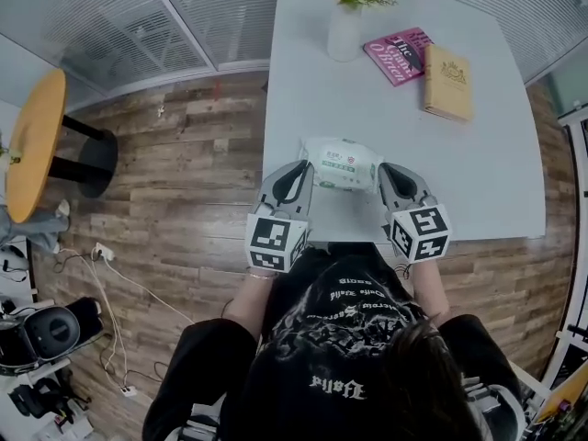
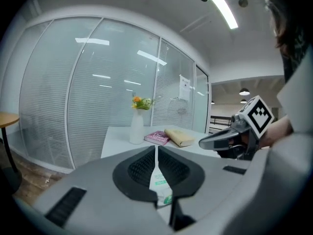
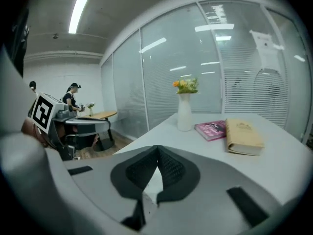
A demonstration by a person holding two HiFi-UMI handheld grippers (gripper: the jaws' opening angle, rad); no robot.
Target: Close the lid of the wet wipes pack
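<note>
The wet wipes pack [image 1: 342,163], white with a green label, lies near the front edge of the white table [image 1: 487,182]. Its lid appears to lie flat, though the detail is small. My left gripper [image 1: 299,169] hangs just left of the pack and my right gripper [image 1: 388,171] just right of it, both above the table. In the left gripper view the left gripper [image 2: 156,149] has its jaws together at the tip, and the pack [image 2: 160,185] shows below through the slit. The right gripper [image 3: 158,148] is likewise shut, with a white sliver of the pack [image 3: 153,185] beneath. Neither holds anything.
A white vase of flowers [image 1: 345,28], a pink book [image 1: 397,55] and a tan book [image 1: 447,83] sit at the table's far end. A round wooden side table [image 1: 35,145] stands on the floor at the left, with cables [image 1: 110,265] nearby. A person [image 3: 73,96] stands far off.
</note>
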